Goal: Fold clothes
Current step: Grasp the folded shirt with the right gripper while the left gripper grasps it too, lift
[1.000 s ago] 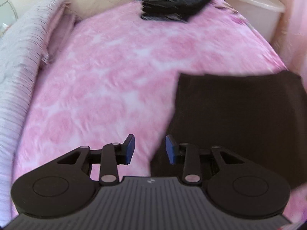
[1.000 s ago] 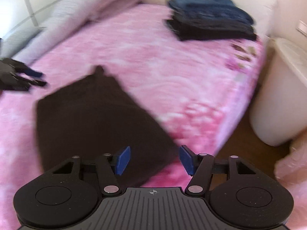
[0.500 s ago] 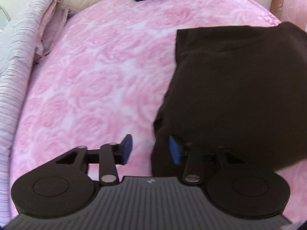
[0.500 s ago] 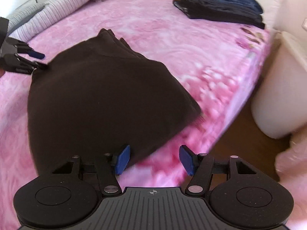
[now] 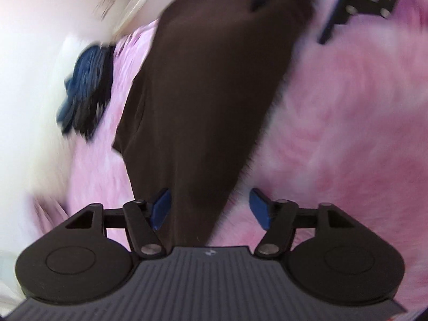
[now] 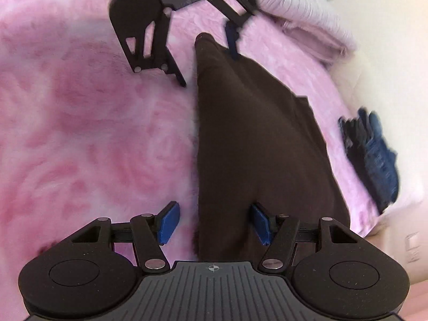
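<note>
Fingers of left gripper (image 5: 211, 208) and right gripper (image 6: 214, 223): held apart, nothing clamped; dark brown garment (image 5: 211, 93) lying between both pairs on pink bedspread (image 5: 347, 123); opposite ends best pinched evenly before folding.

Both grippers now straddling dark garment (image 5: 208, 93) ends, jaws wider

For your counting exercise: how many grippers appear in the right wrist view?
2. The right gripper sits at the bottom, fingers astride the brown garment; the left gripper is at the top, at its far end.

dark brown garment (image 6: 256, 144), stretched lengthwise
</note>
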Motion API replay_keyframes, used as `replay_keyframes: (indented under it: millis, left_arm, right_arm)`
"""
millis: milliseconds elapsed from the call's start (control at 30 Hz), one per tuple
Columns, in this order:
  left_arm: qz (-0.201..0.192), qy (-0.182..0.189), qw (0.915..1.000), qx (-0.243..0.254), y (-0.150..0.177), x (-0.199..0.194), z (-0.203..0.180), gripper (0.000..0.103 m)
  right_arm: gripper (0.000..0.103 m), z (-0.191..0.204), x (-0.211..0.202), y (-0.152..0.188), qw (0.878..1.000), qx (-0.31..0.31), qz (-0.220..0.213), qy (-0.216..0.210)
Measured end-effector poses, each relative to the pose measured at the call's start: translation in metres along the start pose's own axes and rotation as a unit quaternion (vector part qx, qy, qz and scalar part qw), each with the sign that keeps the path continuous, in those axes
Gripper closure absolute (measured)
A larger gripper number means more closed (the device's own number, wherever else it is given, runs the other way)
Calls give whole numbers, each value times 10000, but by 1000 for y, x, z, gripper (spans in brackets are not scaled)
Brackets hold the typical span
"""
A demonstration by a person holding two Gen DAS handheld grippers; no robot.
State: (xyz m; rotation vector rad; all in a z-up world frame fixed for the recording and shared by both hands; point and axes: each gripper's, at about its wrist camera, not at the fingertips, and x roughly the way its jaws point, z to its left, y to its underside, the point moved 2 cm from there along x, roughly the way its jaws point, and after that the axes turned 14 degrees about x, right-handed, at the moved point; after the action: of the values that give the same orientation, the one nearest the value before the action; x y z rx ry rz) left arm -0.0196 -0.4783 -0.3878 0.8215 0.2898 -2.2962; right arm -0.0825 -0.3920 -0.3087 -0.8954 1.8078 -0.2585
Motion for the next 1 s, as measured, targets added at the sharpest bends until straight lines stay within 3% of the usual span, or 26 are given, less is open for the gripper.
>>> replay_keyframes:
  millis: [67, 133, 200, 333, 400, 467, 533, 600, 733, 867, 1000]
  left_arm:
    - [-32, -384, 9990, 218, 1, 10, 0, 24]
    - [62, -615, 9977, 286, 4, 22, 6, 25]
    - [180, -755, 9963, 367, 9, 34, 11, 37]
    - [247, -566, 9975, 331, 12, 52, 13, 62]
    - [237, -376, 9982, 395, 10, 56, 11, 87]
    - [234, -276, 9986, 375, 10, 54, 10, 91]
    - [225, -146, 9993, 267, 11, 49, 15, 92]
    - [231, 33, 9995, 204, 7, 44, 25, 93]
    - [178, 404, 9990, 58, -8, 27, 48, 94]
    - [183, 784, 9958, -425, -19, 17, 76, 94]
    - [220, 1173, 9885, -929, -27, 8, 102, 94]
  right_arm:
    - [42, 14, 16, 1, 9993, -262, -52, 272]
    - [42, 16, 27, 3, 9975, -376, -78, 599]
    - [42, 3, 32, 5, 9978, -235, -70, 612]
    - [42, 5, 39, 5, 9964, -470, -122, 689]
    - [42, 6, 44, 3, 9967, -455, -69, 668]
    - [47, -4, 47, 2, 9981, -429, -15, 439]
    - [59, -19, 44, 1, 9989, -445, 52, 94]
    - [78, -36, 39, 2, 9981, -599, 64, -135]
    - [82, -76, 21, 1, 9956, -729, 180, -562]
    - [83, -115, -5, -10, 9936, -925, 100, -642]
    - [83, -140, -25, -20, 9922, -592, 442, -1002]
